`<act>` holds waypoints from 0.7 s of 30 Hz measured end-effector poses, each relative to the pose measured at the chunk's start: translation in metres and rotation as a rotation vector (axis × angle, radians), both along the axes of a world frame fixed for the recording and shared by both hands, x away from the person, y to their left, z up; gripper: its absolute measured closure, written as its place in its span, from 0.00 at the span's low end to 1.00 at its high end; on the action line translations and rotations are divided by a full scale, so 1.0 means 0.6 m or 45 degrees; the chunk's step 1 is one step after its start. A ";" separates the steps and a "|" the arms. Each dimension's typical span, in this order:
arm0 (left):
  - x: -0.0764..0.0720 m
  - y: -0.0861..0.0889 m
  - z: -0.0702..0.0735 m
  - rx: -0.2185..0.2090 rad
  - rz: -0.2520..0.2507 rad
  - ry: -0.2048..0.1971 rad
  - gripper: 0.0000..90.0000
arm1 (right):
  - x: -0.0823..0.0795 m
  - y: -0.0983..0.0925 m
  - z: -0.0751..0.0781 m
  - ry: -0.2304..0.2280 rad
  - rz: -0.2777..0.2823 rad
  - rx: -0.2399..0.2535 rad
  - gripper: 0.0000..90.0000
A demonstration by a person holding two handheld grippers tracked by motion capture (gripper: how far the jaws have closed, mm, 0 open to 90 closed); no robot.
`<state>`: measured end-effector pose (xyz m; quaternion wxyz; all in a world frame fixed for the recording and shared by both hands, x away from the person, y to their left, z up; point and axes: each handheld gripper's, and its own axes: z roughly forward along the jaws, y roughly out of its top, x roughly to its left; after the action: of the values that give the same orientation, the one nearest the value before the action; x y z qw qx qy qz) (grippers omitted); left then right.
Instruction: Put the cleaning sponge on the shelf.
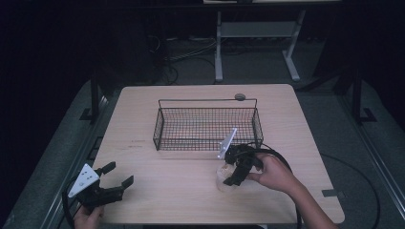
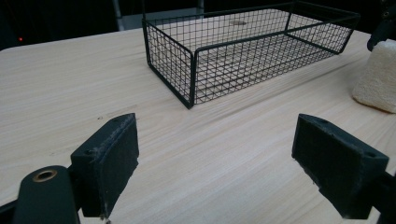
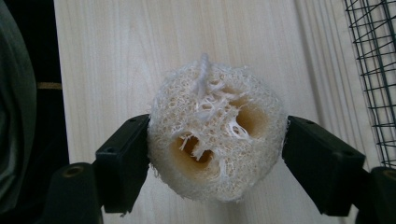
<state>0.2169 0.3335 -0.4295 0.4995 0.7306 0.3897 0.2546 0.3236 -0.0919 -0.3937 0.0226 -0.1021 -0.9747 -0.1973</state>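
The right gripper [image 1: 228,179] clamps a loofah [image 3: 217,135], a pale, fibrous round with two hollow channels and a loose white string at its top. In the right gripper view the two black pads [image 3: 123,161] press the loofah's opposite sides, and its body bulges slightly between them (a soft grip, not a crushing one). The loofah sits squarely between the jaws, above the light wooden table [image 3: 116,56]. In the high view the same gripper points down and toward the person, held by the right hand [image 1: 274,172], with the loofah [image 1: 222,175] pale beneath its tips and low over the tabletop.

A black wire basket [image 1: 207,125] stands on the table just beyond the right gripper, on the far side from the person; its mesh wall [image 3: 376,70] crosses the edge of the right gripper view, near the loofah but apart from it. A small round disc [image 1: 239,97] lies at the basket's far rim.

The left gripper [image 1: 118,173] rests near the table's front left corner, held by the left hand [image 1: 88,217], well apart from the loofah and the basket. Its jaws stand wide apart with only bare table between them. In the left gripper view the basket [image 2: 243,51] lies ahead of these jaws and the loofah [image 2: 377,79] farther off to one side, at the picture's edge, with part of the right gripper dark above it
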 end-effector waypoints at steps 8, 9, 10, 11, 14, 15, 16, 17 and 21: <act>0.000 0.000 0.000 -0.003 0.002 -0.002 0.16 | 0.002 -0.001 0.001 0.005 0.001 0.005 0.31; 0.000 0.000 0.000 -0.003 0.001 -0.002 0.16 | 0.001 -0.001 0.002 0.002 0.002 0.004 0.32; 0.000 0.000 0.000 -0.003 0.001 -0.002 0.15 | 0.002 -0.001 0.002 0.003 0.005 0.004 0.32; 0.000 0.000 0.000 -0.003 0.001 -0.002 0.15 | 0.001 -0.001 0.003 0.005 0.004 0.005 0.32; 0.000 0.000 0.000 -0.004 0.001 -0.001 0.15 | 0.001 -0.002 0.007 -0.001 0.011 0.011 0.32; 0.000 0.000 0.000 -0.003 0.001 -0.002 0.15 | 0.001 -0.002 0.009 -0.004 0.008 0.013 0.32; 0.000 0.000 0.000 -0.003 0.002 -0.002 0.15 | 0.001 -0.002 0.011 -0.007 0.009 0.017 0.32; 0.000 0.000 0.000 -0.003 0.002 -0.002 0.15 | 0.001 -0.002 0.011 -0.007 0.009 0.017 0.32; 0.000 0.000 0.000 -0.004 0.002 -0.003 0.16 | 0.002 -0.003 0.019 -0.019 0.014 0.024 0.32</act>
<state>0.2169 0.3333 -0.4292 0.5011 0.7292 0.3900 0.2550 0.3249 -0.0938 -0.3820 0.0176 -0.0950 -0.9735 -0.2072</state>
